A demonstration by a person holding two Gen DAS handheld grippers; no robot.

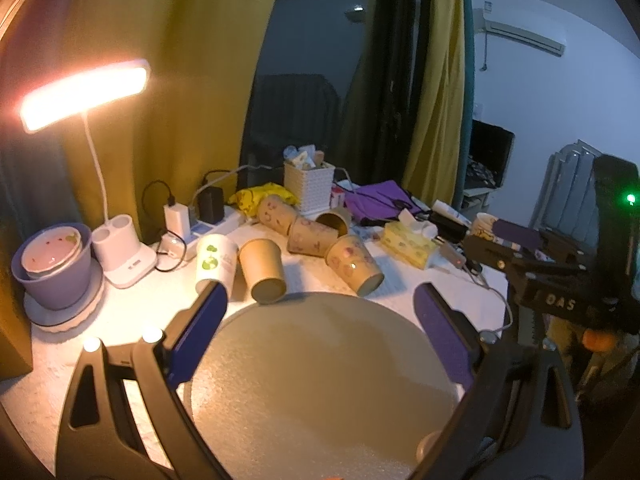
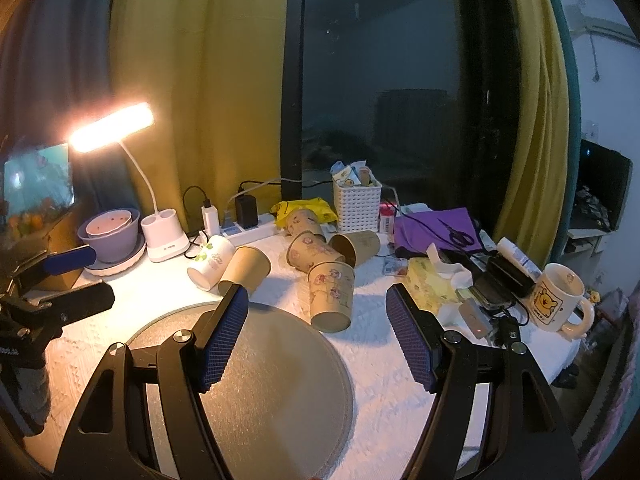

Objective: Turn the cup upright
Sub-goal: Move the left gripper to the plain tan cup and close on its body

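Several paper cups lie on their sides on the white table behind a round grey mat (image 1: 320,380). A white cup with green print (image 1: 216,262) and a plain brown cup (image 1: 262,270) lie at the left. A patterned brown cup (image 1: 354,264) lies nearest the mat's far edge, and it also shows in the right wrist view (image 2: 332,296). More patterned cups (image 2: 312,250) lie behind. My left gripper (image 1: 320,300) is open and empty above the mat. My right gripper (image 2: 316,300) is open and empty, just short of the patterned cup.
A lit desk lamp (image 1: 86,92) stands at the left with a purple bowl stack (image 1: 54,264). A white basket (image 2: 357,200), power strip (image 2: 248,232), tissue pack (image 1: 408,240), purple cloth (image 2: 436,228) and a bear mug (image 2: 558,296) crowd the back and right.
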